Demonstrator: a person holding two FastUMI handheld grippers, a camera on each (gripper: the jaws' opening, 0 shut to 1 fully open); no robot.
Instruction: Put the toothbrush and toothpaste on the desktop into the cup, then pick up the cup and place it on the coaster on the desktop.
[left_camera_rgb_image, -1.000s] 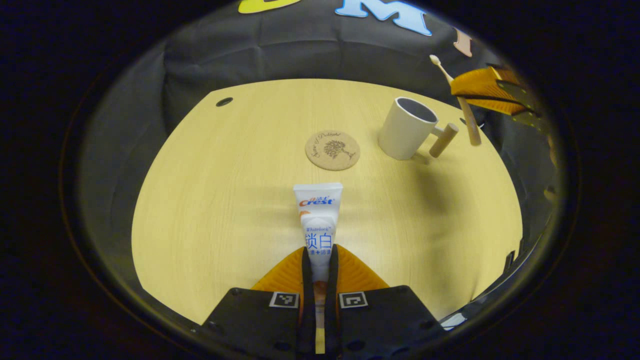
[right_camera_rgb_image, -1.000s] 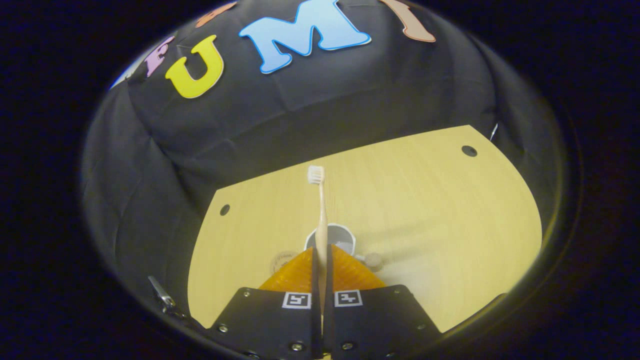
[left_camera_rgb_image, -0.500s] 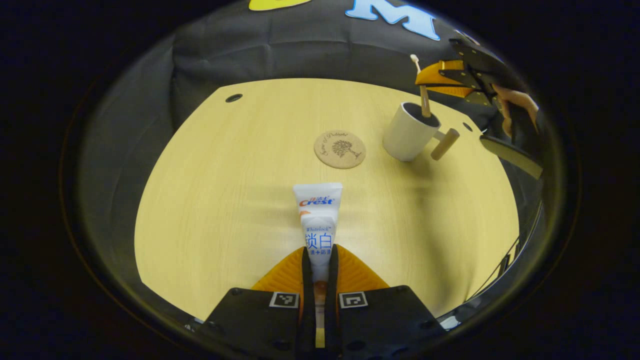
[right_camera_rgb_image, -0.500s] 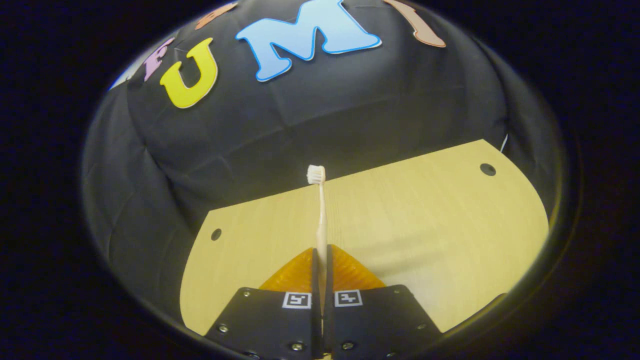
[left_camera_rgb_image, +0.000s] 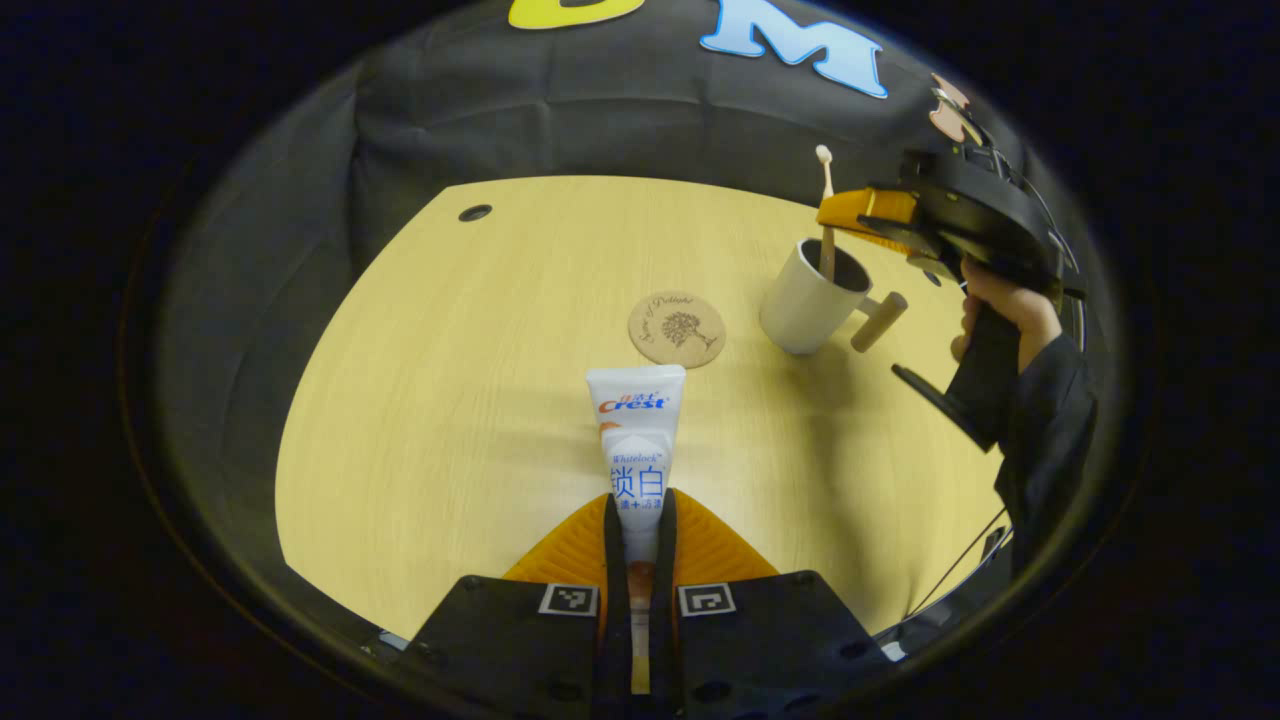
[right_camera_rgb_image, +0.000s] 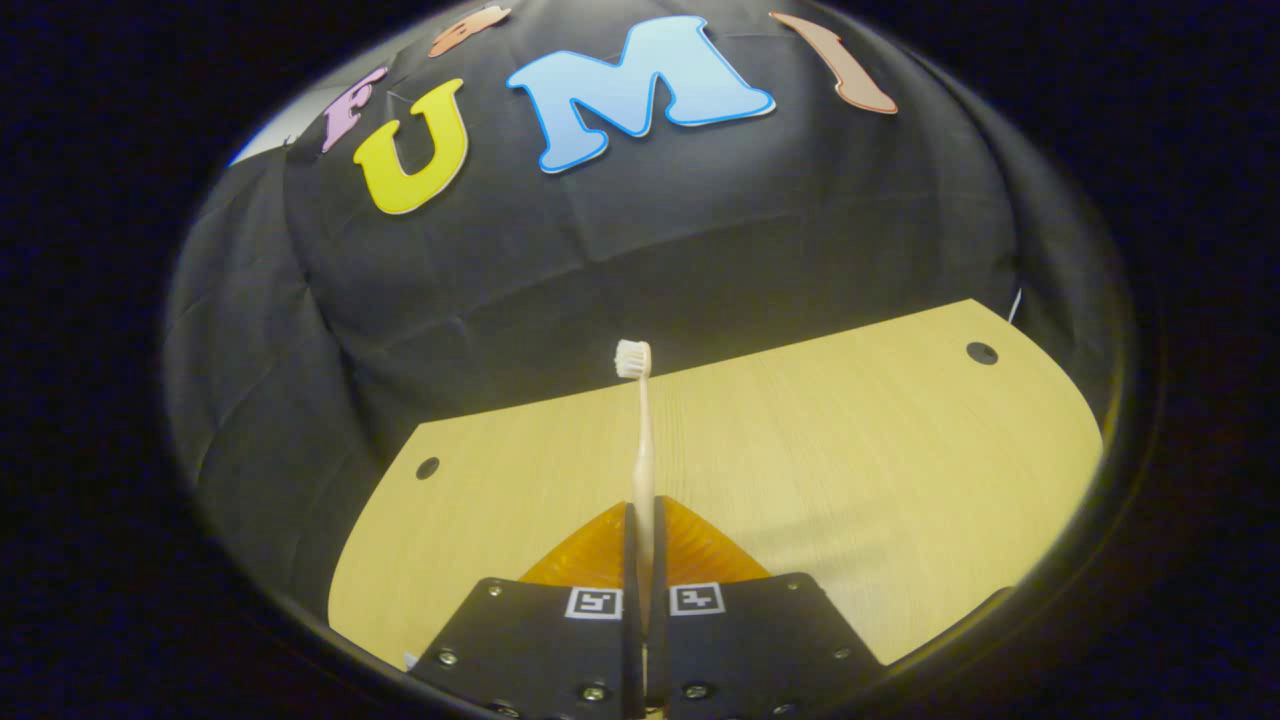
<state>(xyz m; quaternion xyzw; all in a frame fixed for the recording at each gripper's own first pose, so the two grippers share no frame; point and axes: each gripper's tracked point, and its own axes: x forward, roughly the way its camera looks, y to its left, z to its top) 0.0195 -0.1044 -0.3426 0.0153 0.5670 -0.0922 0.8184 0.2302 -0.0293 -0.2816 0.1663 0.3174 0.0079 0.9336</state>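
Two tools are working together: the right tool (left_camera_rgb_image: 845, 212), clamped on the toothbrush (right_camera_rgb_image: 641, 455), is lowering its handle into the cup (left_camera_rgb_image: 808, 297); the left tool (left_camera_rgb_image: 637, 520) is gripping the toothpaste (left_camera_rgb_image: 636, 440), poised short of the coaster (left_camera_rgb_image: 677, 329) ahead on the counter (left_camera_rgb_image: 450, 400).

The left gripper (left_camera_rgb_image: 638, 520) clamps a white toothpaste tube (left_camera_rgb_image: 637, 440) above the pale wooden desktop (left_camera_rgb_image: 450, 380). Beyond it lies a round cork coaster (left_camera_rgb_image: 677, 329). Beside that stands a white cup with a wooden handle (left_camera_rgb_image: 808, 296), where the right gripper (left_camera_rgb_image: 850, 212) holds a pale toothbrush (left_camera_rgb_image: 826, 215) upright, its lower end inside the cup.
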